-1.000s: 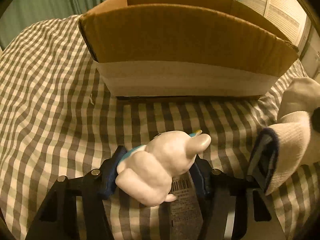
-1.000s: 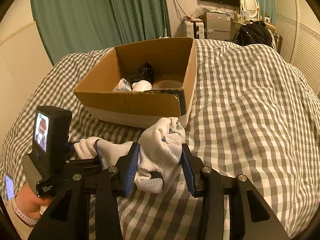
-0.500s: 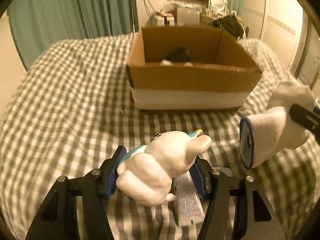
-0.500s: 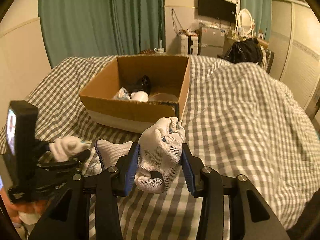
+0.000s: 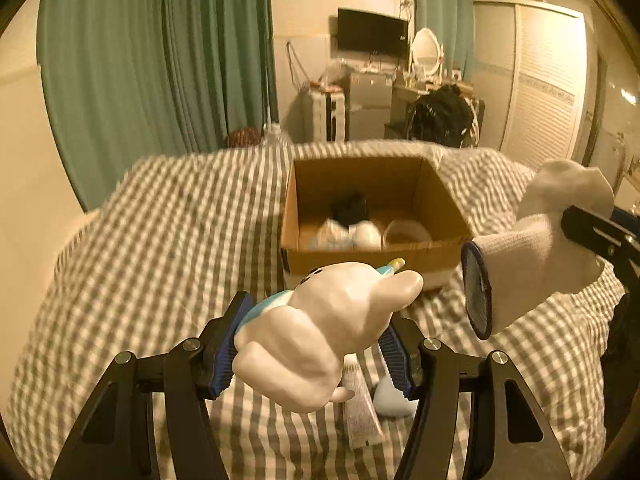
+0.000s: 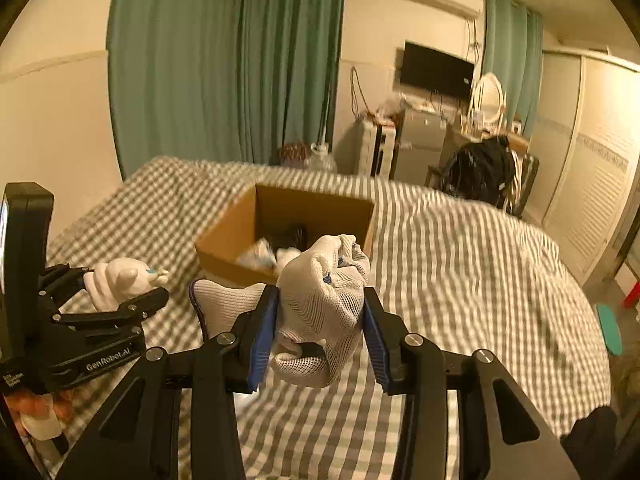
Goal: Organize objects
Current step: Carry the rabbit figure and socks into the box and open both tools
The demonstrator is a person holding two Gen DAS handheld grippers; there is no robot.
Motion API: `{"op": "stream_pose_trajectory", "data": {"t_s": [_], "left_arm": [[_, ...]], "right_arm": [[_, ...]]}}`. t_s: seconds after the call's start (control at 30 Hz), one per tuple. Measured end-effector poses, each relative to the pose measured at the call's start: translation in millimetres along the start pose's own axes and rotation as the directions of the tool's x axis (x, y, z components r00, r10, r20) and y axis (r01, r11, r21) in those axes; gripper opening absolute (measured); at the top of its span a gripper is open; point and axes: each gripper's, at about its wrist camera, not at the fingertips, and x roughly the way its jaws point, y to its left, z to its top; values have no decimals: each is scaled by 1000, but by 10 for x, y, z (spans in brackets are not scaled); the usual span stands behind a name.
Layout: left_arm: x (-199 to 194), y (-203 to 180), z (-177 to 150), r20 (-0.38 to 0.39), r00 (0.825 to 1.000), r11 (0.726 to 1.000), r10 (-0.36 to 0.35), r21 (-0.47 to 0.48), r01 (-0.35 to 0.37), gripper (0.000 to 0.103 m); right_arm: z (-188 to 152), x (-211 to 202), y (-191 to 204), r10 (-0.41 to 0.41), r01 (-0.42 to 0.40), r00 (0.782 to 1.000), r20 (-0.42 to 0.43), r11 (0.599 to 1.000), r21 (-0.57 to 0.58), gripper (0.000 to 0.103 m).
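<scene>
— Two loads: my left jaws (image 5: 316,344) pinch the white toy figure (image 5: 332,328), my right jaws (image 6: 318,326) clamp the white glove (image 6: 320,300).

— Changed?

— Both rose off the bed (image 6: 460,280); the cardboard box (image 5: 440,246) beyond now shows its inside, ready for dropping.

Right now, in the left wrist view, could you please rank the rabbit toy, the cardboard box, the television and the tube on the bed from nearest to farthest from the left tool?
1. Rabbit toy: clamped in the left tool.
2. Tube: on the bed, just below the tool.
3. Cardboard box: ahead, mid-bed.
4. Television: on the far wall.
</scene>
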Motion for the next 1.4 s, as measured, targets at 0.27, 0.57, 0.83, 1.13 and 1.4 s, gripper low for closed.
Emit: {"op": "stream_pose_trajectory", "data": {"t_s": [0.27, 0.57, 0.83, 1.13, 1.4], "left_arm": [[23, -17, 560, 66, 997, 1000, -25, 20, 24, 63], [505, -8, 1197, 96, 994, 999, -48, 7, 48, 63], [1218, 32, 1434, 74, 997, 999, -36, -11, 37, 63], [1945, -203, 1023, -14, 999, 993, -49, 109, 50, 63], [2154, -178, 916, -105, 992, 995, -71, 64, 78, 63]], "right_arm": [[529, -107, 39, -6, 12, 994, 109, 998, -59, 41], [1049, 387, -87, -3, 8, 991, 133, 1000, -31, 41], [1322, 1134, -202, -17, 14, 993, 117, 1000, 22, 41], [1015, 2175, -319, -44, 44, 999, -10, 999, 30, 41], [708, 2560, -405, -38, 40, 994, -106, 999, 23, 41]]}}
